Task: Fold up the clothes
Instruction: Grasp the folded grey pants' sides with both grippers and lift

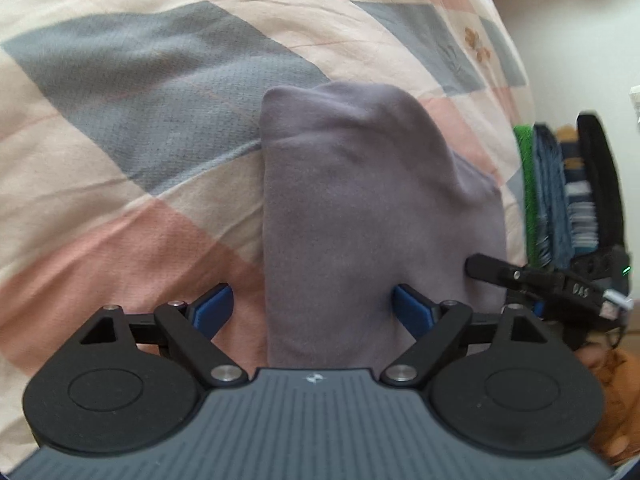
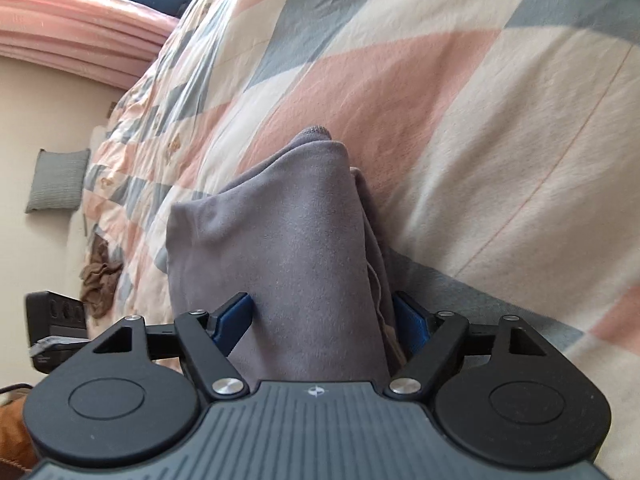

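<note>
A folded grey garment [image 1: 360,208] lies on a checked quilt [image 1: 140,120] of pink, cream and grey-blue patches. My left gripper [image 1: 314,310] is open and straddles the garment's near end. Its right pad touches the cloth and its left pad stands apart from it. One black finger of the other gripper [image 1: 486,268] presses the garment's right edge. In the right wrist view the same grey garment [image 2: 296,240] rises as a thick bundle. My right gripper [image 2: 322,318] has it between its blue pads, which meet the cloth on both sides.
Folded clothes [image 1: 560,200] stand stacked past the quilt's right edge. In the right wrist view a pink folded blanket [image 2: 80,32] lies at top left, with a grey cushion [image 2: 60,184] and a crumpled brown cloth [image 2: 98,280] beside the bed. Quilt [image 2: 500,140] spreads to the right.
</note>
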`<state>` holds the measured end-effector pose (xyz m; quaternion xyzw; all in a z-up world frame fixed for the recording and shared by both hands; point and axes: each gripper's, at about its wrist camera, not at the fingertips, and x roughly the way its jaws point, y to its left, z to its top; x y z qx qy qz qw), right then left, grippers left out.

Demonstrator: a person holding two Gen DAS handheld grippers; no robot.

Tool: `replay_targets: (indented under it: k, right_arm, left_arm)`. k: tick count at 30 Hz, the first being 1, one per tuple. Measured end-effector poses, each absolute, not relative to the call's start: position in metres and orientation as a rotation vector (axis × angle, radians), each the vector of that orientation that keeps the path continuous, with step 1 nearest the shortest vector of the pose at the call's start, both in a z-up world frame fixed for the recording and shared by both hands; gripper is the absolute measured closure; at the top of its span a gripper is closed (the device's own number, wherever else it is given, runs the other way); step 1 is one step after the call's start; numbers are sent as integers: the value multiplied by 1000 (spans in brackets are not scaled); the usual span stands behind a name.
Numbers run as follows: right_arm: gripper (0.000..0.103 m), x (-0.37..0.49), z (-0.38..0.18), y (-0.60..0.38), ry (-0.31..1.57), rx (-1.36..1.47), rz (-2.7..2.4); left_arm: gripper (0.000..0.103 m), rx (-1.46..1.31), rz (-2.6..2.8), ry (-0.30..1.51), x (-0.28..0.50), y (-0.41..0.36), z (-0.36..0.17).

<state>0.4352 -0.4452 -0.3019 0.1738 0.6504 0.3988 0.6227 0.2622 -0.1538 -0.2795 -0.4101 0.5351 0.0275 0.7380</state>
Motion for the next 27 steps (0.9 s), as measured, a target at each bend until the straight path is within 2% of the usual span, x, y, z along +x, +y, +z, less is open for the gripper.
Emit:
replay_targets:
  k: [2,3,6,9,11,13,14,16,21,27]
  right_arm:
    - [27,439,-304,-447,1511,416,940]
    - [31,440,-304,-448,1520,411,954]
    - [38,444,-307,-449,1547,405,994]
    - [39,447,-310,-445,1558,389,995]
    - [39,444,-310,-440,1546,369,982]
    - [48,439,-307,-438,1523,351,962]
    - [66,436,-305,-440,1519,360,951]
    - [73,429,-297,-443,1510,377,930]
    - [74,412,-247,-460,1426,482,875]
    - [74,407,-165,-522,1192,731,717]
  left_arm:
    - [26,-948,38,1153,263,-151,-282]
    - [33,-961,24,1154,266,-151,-283]
    - [34,-946,13,1170,273,-153,-289]
    - [35,-940,24,1172,276,-156,-292]
    - [43,-921,45,1177,277,-158,-291]
    - [61,-891,58,1186,279,-162,-284]
    - [65,-871,60,1190,280,-163,-279]
    - [72,-805,46,1202,286,-168,-263]
    - [75,-651,-46,1142,311,-177,-196]
    - [75,-430,-297,1036,397,-217,-93]
